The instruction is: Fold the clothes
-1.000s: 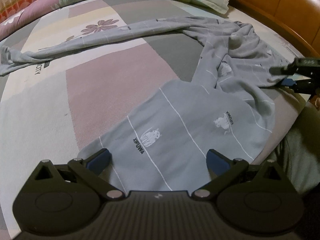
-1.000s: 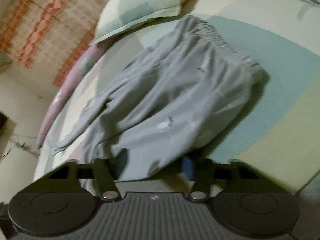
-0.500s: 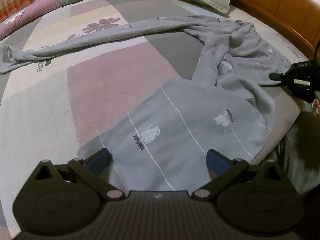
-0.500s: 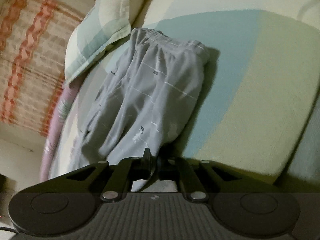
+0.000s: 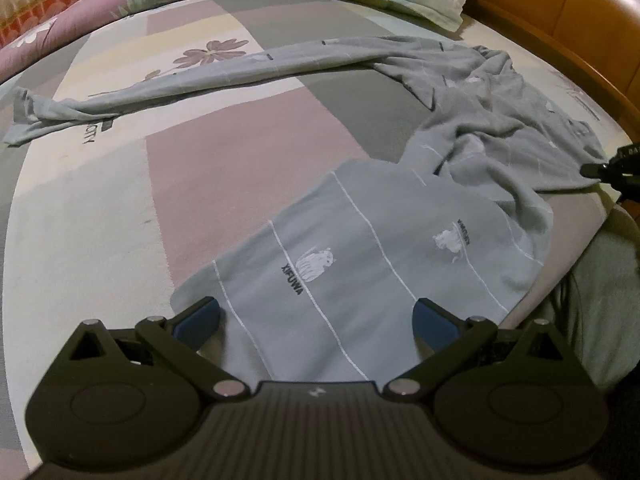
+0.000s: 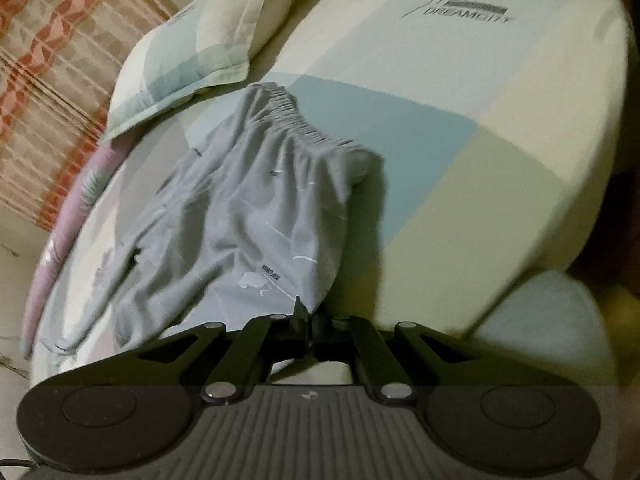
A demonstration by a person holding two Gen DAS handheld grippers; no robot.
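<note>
— What changed just now?
— Going from the left: the left tongs (image 5: 316,322) hang wide apart over the near trouser leg, holding nothing. At the right edge, the right tongs (image 6: 311,326) have snapped together on the grey trousers (image 5: 360,264), lying across the bed (image 5: 80,220).
— So?
— Probably ready to pull them straight.

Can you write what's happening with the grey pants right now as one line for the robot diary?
stage: grab | left gripper: open, over pant leg | right gripper: shut on grey pants edge | bed: pants unfolded
</note>
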